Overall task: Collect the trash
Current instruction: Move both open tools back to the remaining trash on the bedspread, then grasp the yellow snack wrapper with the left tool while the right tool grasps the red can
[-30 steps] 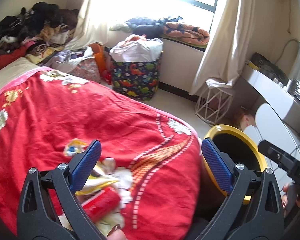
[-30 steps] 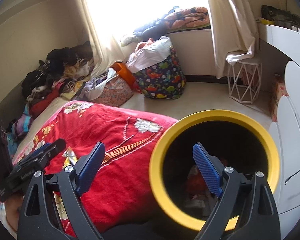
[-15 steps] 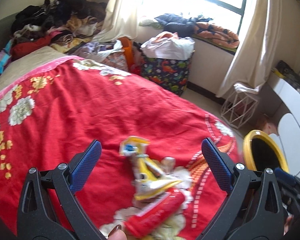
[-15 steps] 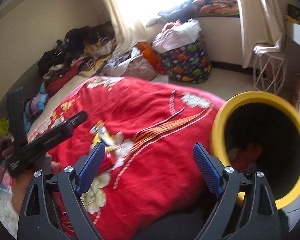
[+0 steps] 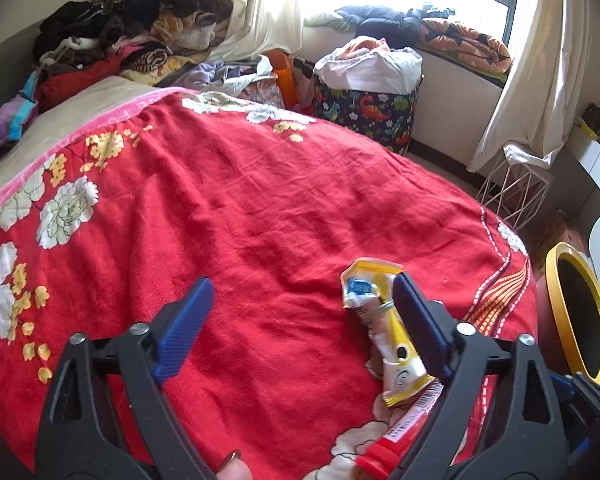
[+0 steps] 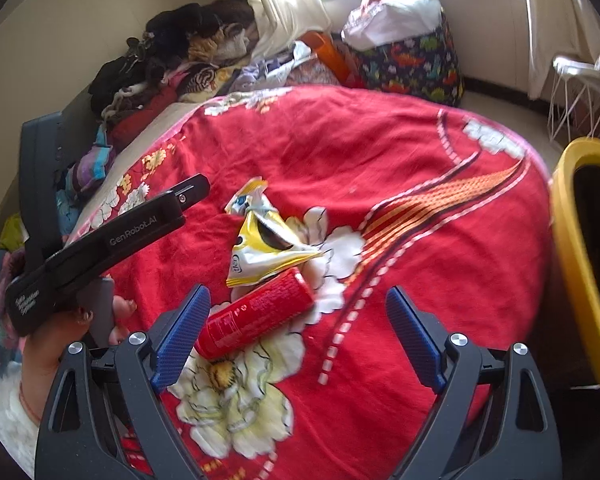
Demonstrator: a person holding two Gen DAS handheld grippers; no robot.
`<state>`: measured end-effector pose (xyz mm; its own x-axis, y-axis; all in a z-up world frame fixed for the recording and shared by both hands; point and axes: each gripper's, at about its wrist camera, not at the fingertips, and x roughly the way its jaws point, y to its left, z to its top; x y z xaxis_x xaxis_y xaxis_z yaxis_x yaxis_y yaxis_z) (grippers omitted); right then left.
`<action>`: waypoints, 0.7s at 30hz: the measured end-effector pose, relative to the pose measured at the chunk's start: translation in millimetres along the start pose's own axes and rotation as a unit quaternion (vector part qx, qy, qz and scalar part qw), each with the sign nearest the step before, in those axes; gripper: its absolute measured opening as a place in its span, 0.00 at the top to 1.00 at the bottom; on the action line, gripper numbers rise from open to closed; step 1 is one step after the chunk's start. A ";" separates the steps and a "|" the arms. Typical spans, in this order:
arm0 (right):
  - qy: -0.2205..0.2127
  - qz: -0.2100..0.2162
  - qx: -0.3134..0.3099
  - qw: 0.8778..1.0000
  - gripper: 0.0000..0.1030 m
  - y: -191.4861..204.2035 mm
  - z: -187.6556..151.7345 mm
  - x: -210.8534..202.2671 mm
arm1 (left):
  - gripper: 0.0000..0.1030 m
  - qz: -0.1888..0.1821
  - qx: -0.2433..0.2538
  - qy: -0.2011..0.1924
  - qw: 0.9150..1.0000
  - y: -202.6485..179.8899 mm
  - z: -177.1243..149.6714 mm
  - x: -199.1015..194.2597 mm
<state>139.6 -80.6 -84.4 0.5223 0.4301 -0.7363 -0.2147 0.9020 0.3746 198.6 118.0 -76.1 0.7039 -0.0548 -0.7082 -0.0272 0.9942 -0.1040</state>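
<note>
Red floral bedspread [image 6: 380,152] carries a crumpled yellow-and-white snack wrapper [image 6: 266,246] touching a red cylindrical tube [image 6: 256,314]. Both claws hang released: the left gripper [image 5: 304,312] beside the wrapper, the right gripper [image 6: 298,332] beside the tube. A yellow-rimmed black bin [image 6: 576,260] stands at the bed's edge.

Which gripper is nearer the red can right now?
Right. The right gripper has its left fingertip beside the red can. The left gripper is over by the yellow wrapper, its fingertips past the can.
</note>
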 end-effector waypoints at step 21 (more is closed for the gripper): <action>0.035 0.072 0.031 0.996 0.63 -23.9 -5.8 4.5 | 0.65 -0.143 -0.064 0.085 0.984 -25.4 -16.5 29.1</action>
<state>142.3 -100.0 -99.9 0.4305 0.5577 -0.7096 -0.2307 0.8281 0.5109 208.0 89.7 -105.6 0.5676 -0.3560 -0.7423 0.0573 0.9166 -0.3957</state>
